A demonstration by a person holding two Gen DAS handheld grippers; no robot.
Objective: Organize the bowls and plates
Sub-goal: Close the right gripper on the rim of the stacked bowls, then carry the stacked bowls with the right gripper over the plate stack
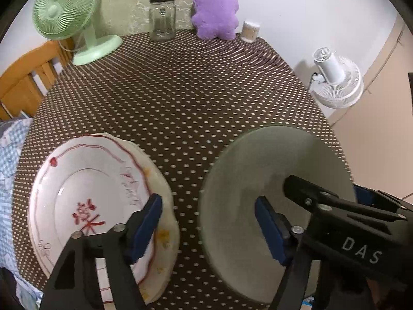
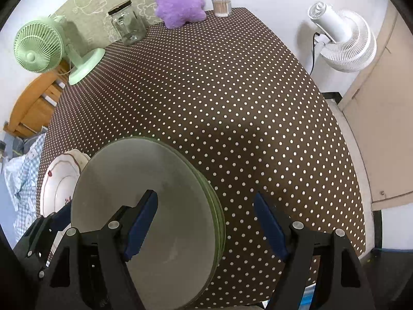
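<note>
Brown polka-dot table (image 2: pixel 219 90), white wall behind, patterned green panel at far left part of wall.

Far edge of table, L to R: green fan (image 1: pixel 64 15) at far-left corner, glass jar (image 1: pixel 162 18) w/ black lid, purple plush (image 1: pixel 215 10), swab tub (image 1: pixel 249 31) near far-right corner. White fan (image 1: pixel 335 80) stands off table, past right edge. Wooden chair (image 1: pixel 28 77) off left edge; blue-check cloth (image 1: pixel 10 170) below it, by near-left corner.

Task items, both at near edge:
- white plate (image 1: pixel 77 193), red scalloped line + red flower print, near-left corner. Sits on another pale plate w/ yellow marks; that rim shows at its right side.
- green plates (image 2: pixel 144 206), stacked, just right of white plate. Several rims visible at stack's right edge in right wrist view. Narrow strip of table between the two stacks.

Left gripper (image 1: pixel 209 227): jaws apart, nothing pinched. Left pad over right rim of white plate, right pad over left part of green stack; table gap between them. Contact w/ either plate: cannot tell.

Right gripper (image 2: pixel 206 224): jaws wide, nothing clamped. Left pad over top green plate, right pad over bare table beyond stack's right rim, so rim lies between pads. Touching or hovering: cannot tell. Its black body also shows over green stack in left wrist view.
</note>
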